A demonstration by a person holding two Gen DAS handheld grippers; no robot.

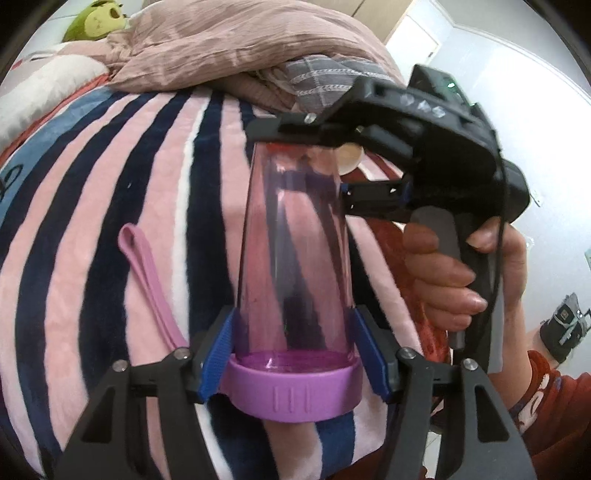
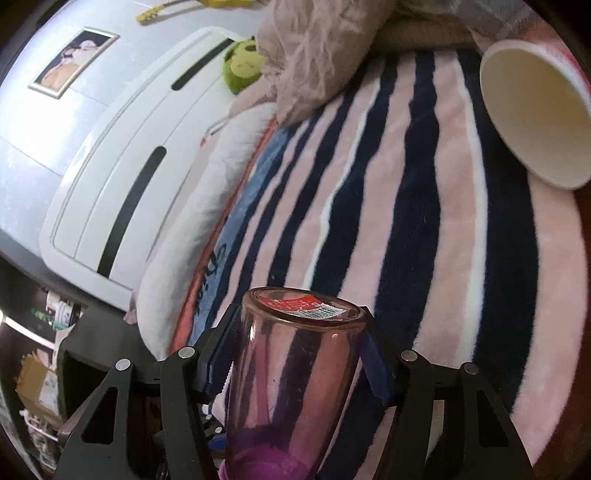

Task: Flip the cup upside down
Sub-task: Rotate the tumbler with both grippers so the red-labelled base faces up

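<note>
A clear purple cup [image 1: 293, 258] with a purple screw lid [image 1: 295, 387] and a purple strap [image 1: 147, 284] is held above a striped blanket. My left gripper [image 1: 295, 350] is shut on it near the lid end, blue pads on both sides. My right gripper [image 1: 328, 162] comes in from the right in the left wrist view and grips the base end. In the right wrist view the right gripper [image 2: 299, 354] is shut on the cup [image 2: 295, 380], whose base carries a red label [image 2: 303, 304].
A pink, navy and white striped blanket [image 2: 406, 206] covers the bed. A paper cup [image 2: 535, 114] lies on its side at the upper right. A rumpled pink quilt [image 1: 236, 40] and a green plush toy [image 1: 98, 20] lie at the back. A white headboard [image 2: 122, 177] stands at the left.
</note>
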